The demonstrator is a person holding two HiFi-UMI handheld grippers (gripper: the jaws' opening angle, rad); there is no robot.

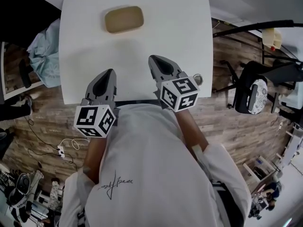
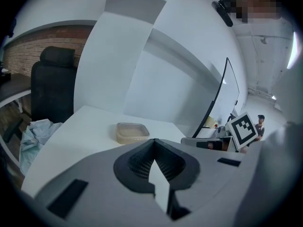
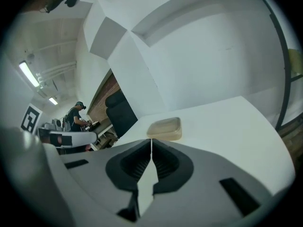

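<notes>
A tan, shallow lidded container [image 1: 124, 19] lies at the far side of the white table [image 1: 189, 37]. It is also seen ahead of both sets of jaws, the container [image 2: 132, 132] in the left gripper view and the container [image 3: 165, 127] in the right gripper view. My left gripper [image 1: 111, 72] hovers over the table's near edge, shut and holding nothing. My right gripper [image 1: 152, 58] is beside it, slightly further forward, also shut and holding nothing. In the gripper views, the left gripper [image 2: 154, 142] and the right gripper [image 3: 151, 141] each show their jaws closed tip to tip. Both are well short of the container.
A light blue cloth [image 1: 45, 51] is draped at the table's left edge, near a black chair [image 2: 52, 84]. Right of the table stands a black office chair [image 1: 251, 91]. A small round object [image 1: 198, 79] sits at the table's near right edge. Cables and a power strip [image 1: 60, 149] lie on the wood floor.
</notes>
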